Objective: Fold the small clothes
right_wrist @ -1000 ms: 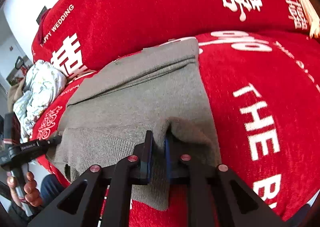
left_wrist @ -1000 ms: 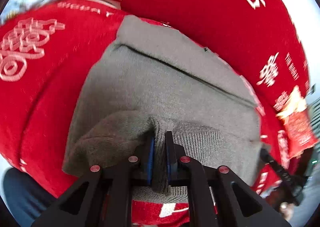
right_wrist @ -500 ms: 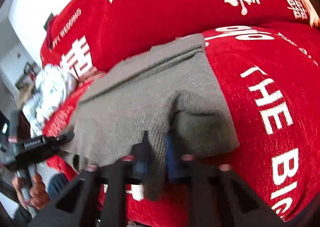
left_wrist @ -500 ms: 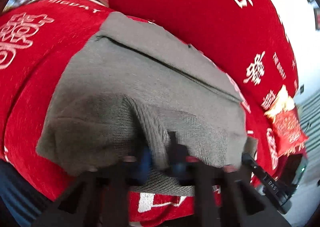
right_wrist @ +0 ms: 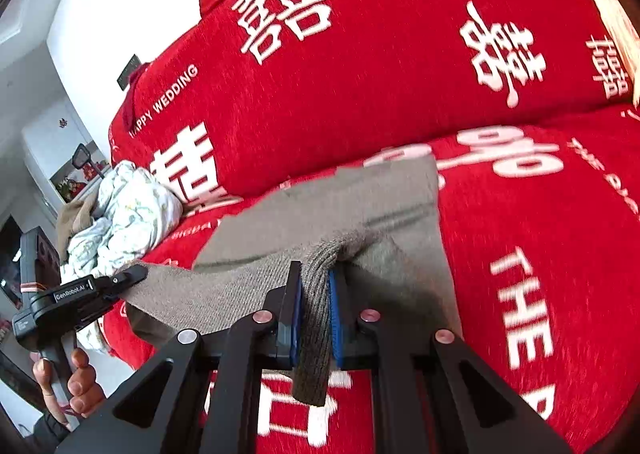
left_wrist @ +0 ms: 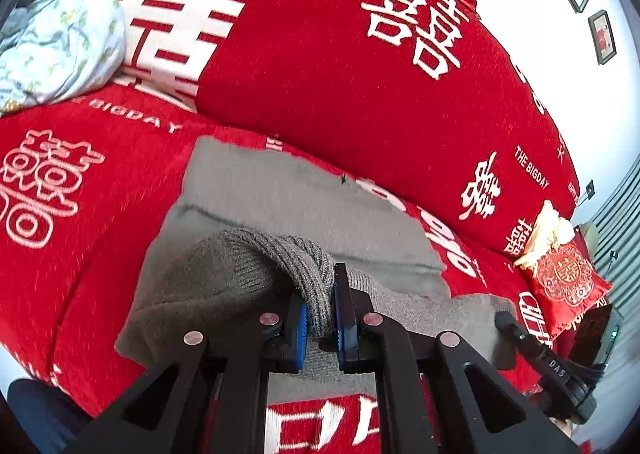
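Observation:
A grey knitted garment (left_wrist: 280, 197) lies on a red sofa seat, its near ribbed hem lifted off the cushion. My left gripper (left_wrist: 320, 294) is shut on the hem's left part, with ribbed knit bunched between the blue pads. My right gripper (right_wrist: 314, 294) is shut on the hem's right part; a strip of grey knit (right_wrist: 316, 338) hangs down between its fingers. The hem stretches taut between both grippers. In the right wrist view the left gripper (right_wrist: 134, 274) shows at the garment's left corner, held by a hand (right_wrist: 72, 382). The far part of the garment (right_wrist: 360, 197) rests flat.
The red sofa (left_wrist: 320, 65) with white lettering has a tall backrest just behind the garment. A crumpled pale floral cloth (left_wrist: 52, 41) lies at the left end of the seat. A small red embroidered cushion (left_wrist: 564, 278) sits at the right end.
Both grippers have risen, lifting the near hem off the seat. The left jaws have closed tighter on the knit. More of the backrest shows now in both views.

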